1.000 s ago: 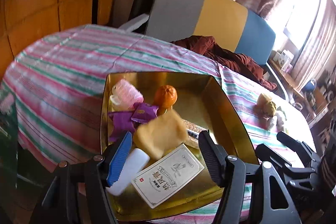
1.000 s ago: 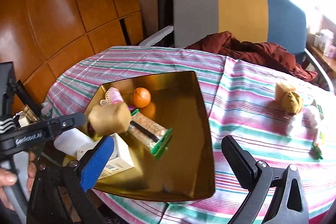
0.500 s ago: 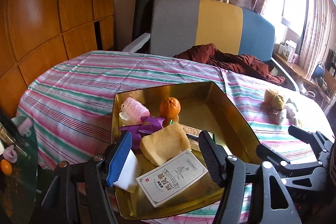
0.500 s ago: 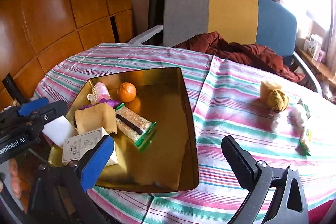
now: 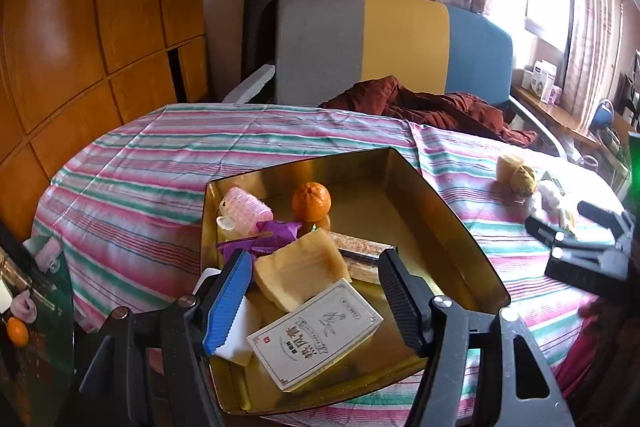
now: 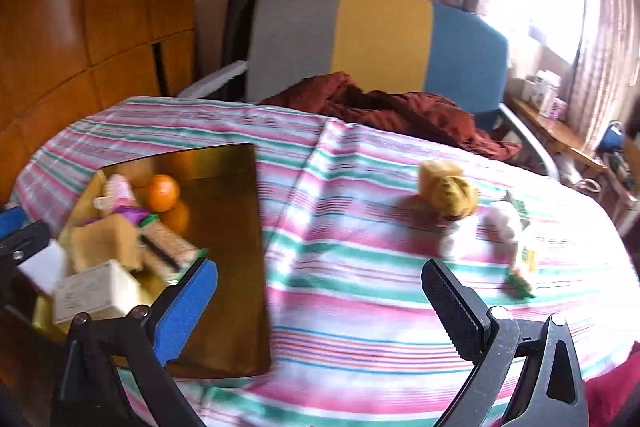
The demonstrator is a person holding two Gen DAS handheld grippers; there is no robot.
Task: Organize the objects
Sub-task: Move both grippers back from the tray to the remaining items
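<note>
A gold tray point(image 5: 452, 227) point(image 6: 236, 267) sits on the striped tablecloth. It holds an orange point(image 5: 311, 201) point(image 6: 162, 192), a pink hair roller point(image 5: 245, 209), a purple wrapper point(image 5: 268, 233), a tan sponge point(image 5: 300, 273), a snack bar point(image 5: 362, 253), a white card box point(image 5: 316, 333) and a white block point(image 5: 236, 335). My left gripper point(image 5: 316, 303) is open and empty over the tray's near end. My right gripper point(image 6: 320, 303) is open and empty above the cloth right of the tray. A yellow sponge and tan ball point(image 6: 448, 189) point(image 5: 516, 175), white fluff point(image 6: 504, 223) and a small carton point(image 6: 524, 263) lie on the cloth at the right.
A grey, yellow and blue chair point(image 5: 396, 43) with a dark red cloth point(image 5: 424, 107) stands behind the table. Wooden panels point(image 5: 80, 47) fill the left. A side shelf at lower left holds an orange point(image 5: 17, 331). My right gripper also shows in the left wrist view point(image 5: 580, 235).
The tan sponge has come to rest in the tray. My left gripper has drawn back and up. My right gripper has swung right, away from the tray, toward the loose items.
</note>
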